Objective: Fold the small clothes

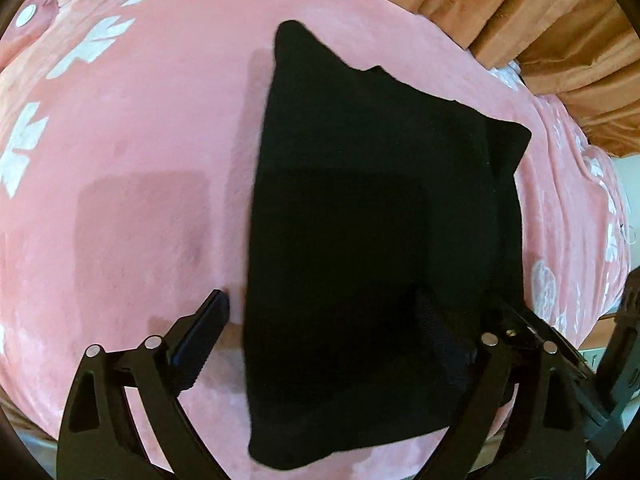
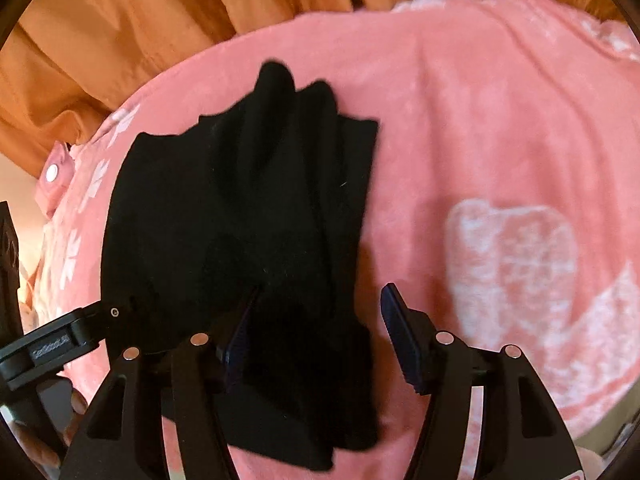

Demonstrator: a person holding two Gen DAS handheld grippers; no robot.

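— Left gripper (image 1: 320, 316), right gripper (image 2: 320, 316): both spread wide, gripping nothing; black garment (image 1: 372, 208) lies partly folded on our pink blanket (image 1: 140, 140)

— Risk: plush nap drags the cloth, layers slip, fold skews

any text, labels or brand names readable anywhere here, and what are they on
Embossed lettering on the black device at the lower left of the right wrist view: too blurred to read.
Red sticker on the right gripper, bottom edge: cut off, unreadable.
Black garment, pink blanket, orange curtain: no text; the blanket carries only white patterns.
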